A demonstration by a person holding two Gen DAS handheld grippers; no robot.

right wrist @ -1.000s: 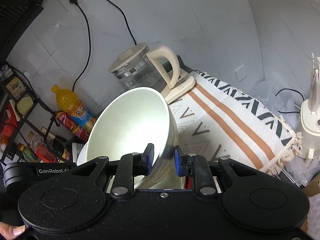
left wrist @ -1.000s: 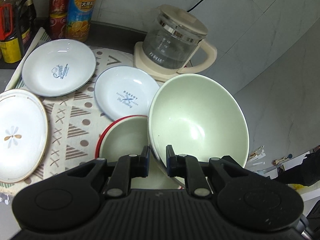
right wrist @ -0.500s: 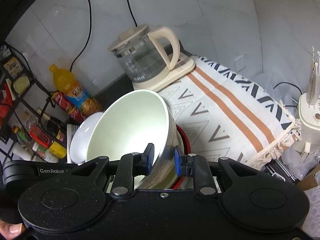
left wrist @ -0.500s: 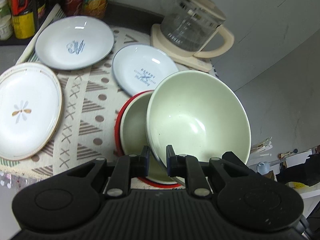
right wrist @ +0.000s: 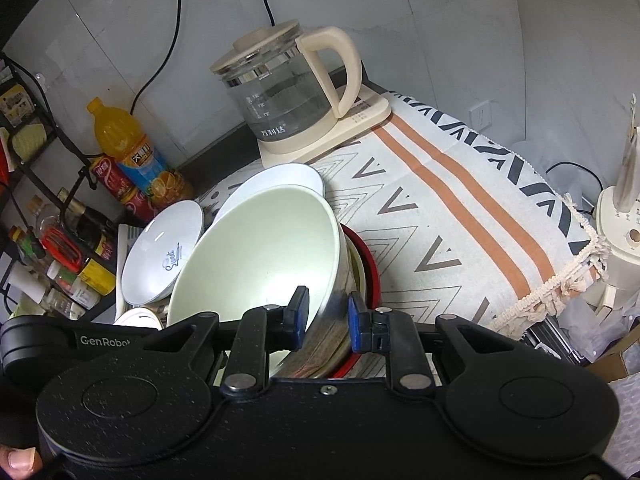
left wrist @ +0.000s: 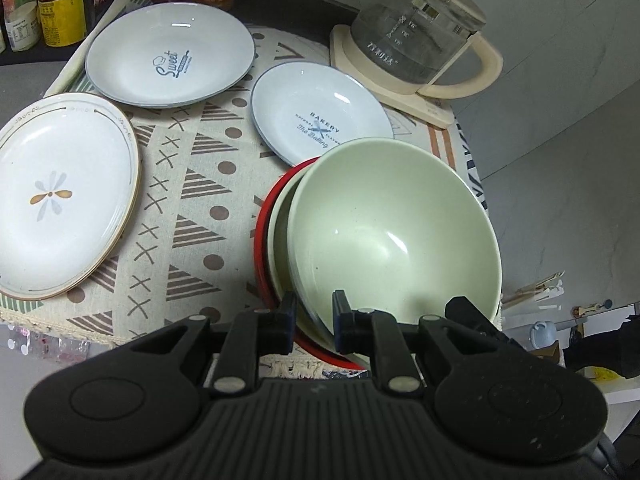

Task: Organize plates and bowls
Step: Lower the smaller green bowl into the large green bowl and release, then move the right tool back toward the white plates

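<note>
A pale green bowl [left wrist: 394, 232] is held by its rim on both sides. My left gripper [left wrist: 314, 318] is shut on its near rim; my right gripper [right wrist: 324, 318] is shut on the opposite rim, where the bowl [right wrist: 260, 256] looks tilted. It sits just above or in a second green bowl [left wrist: 280, 232] nested in a red-rimmed dish [left wrist: 262, 240]. On the patterned cloth lie a "Bakery" plate [left wrist: 320, 120], a "Sweet" plate [left wrist: 170, 54] and a flower plate [left wrist: 60, 196].
A glass kettle [left wrist: 416, 36] on its cream base stands at the back; it also shows in the right wrist view [right wrist: 288, 88]. Bottles and cans [right wrist: 132, 160] and a rack [right wrist: 52, 232] line the left. The striped cloth [right wrist: 460, 220] ends at the table's right edge.
Both grippers have lowered the green bowl toward the table, onto the bowl in the red-rimmed dish. Both stay shut on its rim.
</note>
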